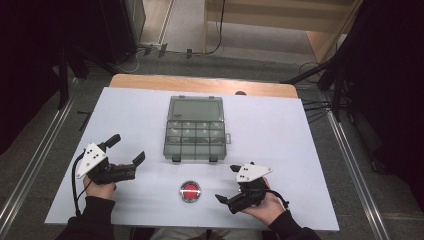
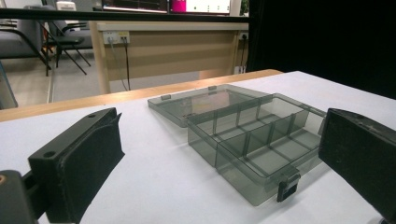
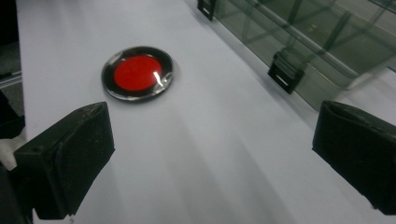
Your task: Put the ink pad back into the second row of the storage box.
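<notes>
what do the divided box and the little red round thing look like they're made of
Divided box: looks like smoky, see-through hard plastic with a glossy finish; the dividers show through its walls, and its latches are opaque black.

Red round thing: flat red centre inside a dark, shiny rim that catches a highlight, possibly metal or glossy plastic; the look leaves it open. It lies on the matte white tabletop.

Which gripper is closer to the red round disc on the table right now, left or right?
Right. The right gripper sits just beside the red disc, fingers open toward it. The left gripper is farther off on the disc's other side, facing the open organizer box.
</notes>
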Tool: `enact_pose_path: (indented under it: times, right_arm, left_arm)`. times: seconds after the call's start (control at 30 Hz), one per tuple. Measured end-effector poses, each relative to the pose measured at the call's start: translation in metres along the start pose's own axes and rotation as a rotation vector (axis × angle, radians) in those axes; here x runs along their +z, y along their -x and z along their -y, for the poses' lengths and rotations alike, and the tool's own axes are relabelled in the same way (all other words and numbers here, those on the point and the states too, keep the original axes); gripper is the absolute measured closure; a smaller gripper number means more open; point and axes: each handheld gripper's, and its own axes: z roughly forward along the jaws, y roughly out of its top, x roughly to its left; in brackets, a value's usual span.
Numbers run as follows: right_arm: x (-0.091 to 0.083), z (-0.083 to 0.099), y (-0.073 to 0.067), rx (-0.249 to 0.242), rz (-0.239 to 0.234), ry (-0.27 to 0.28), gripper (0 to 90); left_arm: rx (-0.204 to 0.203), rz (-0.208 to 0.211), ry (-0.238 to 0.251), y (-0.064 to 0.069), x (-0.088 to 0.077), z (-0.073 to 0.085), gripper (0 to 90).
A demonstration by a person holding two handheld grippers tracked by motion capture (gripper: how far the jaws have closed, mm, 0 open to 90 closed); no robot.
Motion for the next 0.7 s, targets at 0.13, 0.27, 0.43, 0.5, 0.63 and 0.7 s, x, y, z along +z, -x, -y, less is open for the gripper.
enact_pose_path:
  times: [0.13, 0.27, 0.43, 0.5, 0.63, 0.7]
  right_arm:
    - [0.004, -0.006, -0.002, -0.009, -0.01, -0.006, 0.0]
    - [0.009, -0.015, -0.007, -0.011, -0.051, -0.004, 0.0]
    - [0.016, -0.021, -0.011, -0.031, -0.066, -0.01, 0.0]
    - [0.02, -0.025, -0.013, -0.036, -0.072, -0.018, 0.0]
    - [0.026, -0.032, -0.016, -0.047, -0.096, -0.025, 0.0]
    - [0.03, -0.035, -0.017, -0.059, -0.115, -0.035, 0.0]
  left_arm:
    - [0.0, -0.001, 0.0, 0.0, 0.0, 0.0, 0.0]
    - [0.001, -0.001, -0.001, 0.0, 0.0, 0.0, 0.0]
    - [0.002, 0.003, -0.002, 0.0, 0.0, 0.0, 0.0]
    - [0.001, 0.003, -0.001, 0.0, 0.0, 0.0, 0.0]
    - [0.0, 0.005, -0.001, 0.0, 0.0, 0.0, 0.0]
    - [0.001, 0.006, -0.002, 0.0, 0.0, 0.0, 0.0]
